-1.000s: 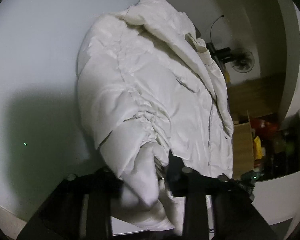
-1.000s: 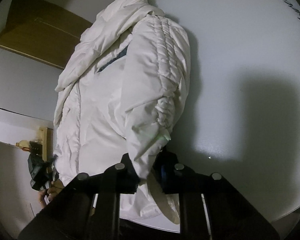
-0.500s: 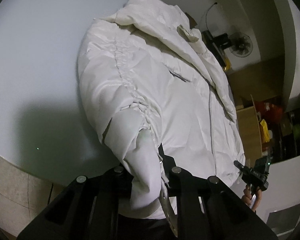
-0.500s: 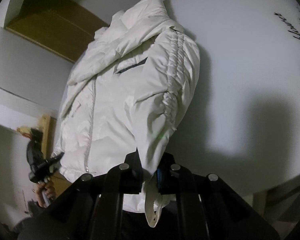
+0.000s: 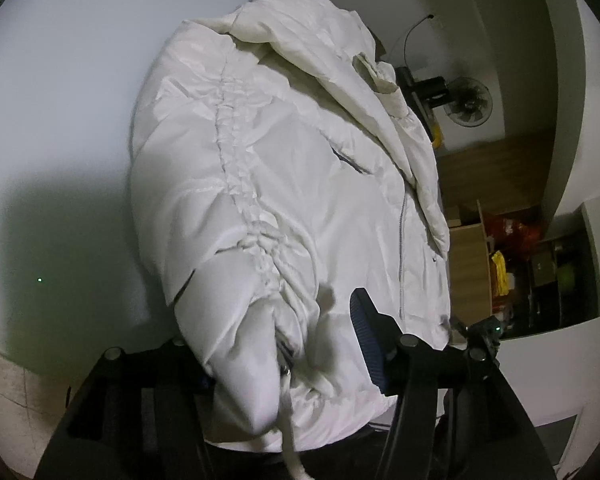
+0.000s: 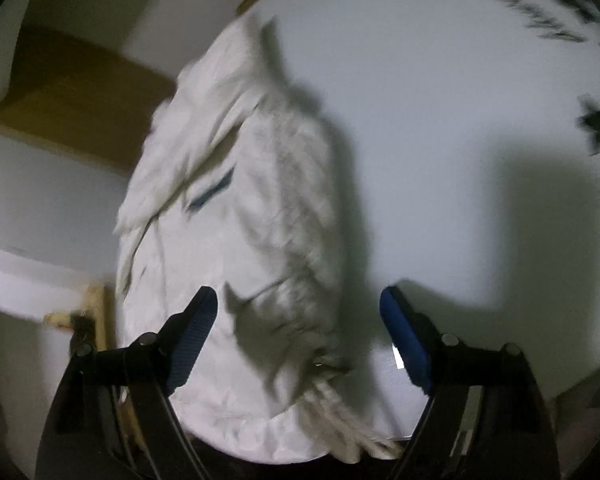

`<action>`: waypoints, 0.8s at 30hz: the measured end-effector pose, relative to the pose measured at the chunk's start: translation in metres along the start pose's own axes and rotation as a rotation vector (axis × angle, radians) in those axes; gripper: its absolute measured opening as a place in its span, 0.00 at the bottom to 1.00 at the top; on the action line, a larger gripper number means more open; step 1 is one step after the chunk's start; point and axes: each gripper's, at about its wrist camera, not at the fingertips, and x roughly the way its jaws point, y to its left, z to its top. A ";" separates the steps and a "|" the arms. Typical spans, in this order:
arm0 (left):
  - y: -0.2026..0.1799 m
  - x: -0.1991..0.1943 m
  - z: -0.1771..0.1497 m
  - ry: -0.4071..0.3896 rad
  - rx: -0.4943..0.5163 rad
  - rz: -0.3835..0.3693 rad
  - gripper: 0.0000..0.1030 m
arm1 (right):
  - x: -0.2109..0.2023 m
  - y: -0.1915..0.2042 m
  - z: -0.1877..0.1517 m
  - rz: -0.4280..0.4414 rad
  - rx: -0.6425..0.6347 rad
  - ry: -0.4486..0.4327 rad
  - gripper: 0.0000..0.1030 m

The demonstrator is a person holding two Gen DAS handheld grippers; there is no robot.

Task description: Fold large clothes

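Lying across the pale round table (image 5: 68,92) is the white puffer jacket (image 5: 284,184), front side up, its two sleeves folded in over the body and its hem reaching the near table edge. The left gripper (image 5: 284,344) is hanging over the near cuff (image 5: 244,344); its jaws have just been opening, and the cuff is lying slack between them. The right finger's blue pad (image 5: 366,332) is standing clear of the fabric, while the left finger is hidden behind the sleeve, so whether that side is touching cannot be told.

The right gripper (image 6: 300,324) is standing wide, its jaws having just been opening too, both blue pads (image 6: 192,332) well apart from the other sleeve (image 6: 292,280), which is lying between them on the jacket. A loose drawcord (image 6: 340,408) is trailing off that cuff over the table edge (this view is blurred, so finer detail is lost).

Only the left wrist view is showing the zipper (image 5: 402,236) running down the front, a wall fan (image 5: 468,101), and a cluttered wooden shelf (image 5: 472,264). Only the right wrist view is showing the dark printed lettering (image 6: 548,20) on the far side of the tabletop and a brown panel (image 6: 72,92) on the wall beyond the jacket's collar.
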 end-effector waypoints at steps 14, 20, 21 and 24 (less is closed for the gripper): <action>0.002 0.004 0.003 0.018 0.022 0.021 0.19 | 0.031 0.028 -0.015 0.055 -0.105 0.143 0.10; -0.025 -0.018 0.011 -0.021 0.122 0.009 0.15 | -0.001 0.053 -0.009 0.140 -0.185 0.096 0.09; -0.031 -0.024 0.013 -0.037 0.135 -0.003 0.15 | -0.005 0.057 -0.006 0.160 -0.184 0.092 0.09; -0.045 -0.044 0.023 -0.081 0.164 -0.046 0.15 | -0.021 0.064 -0.001 0.215 -0.180 0.080 0.09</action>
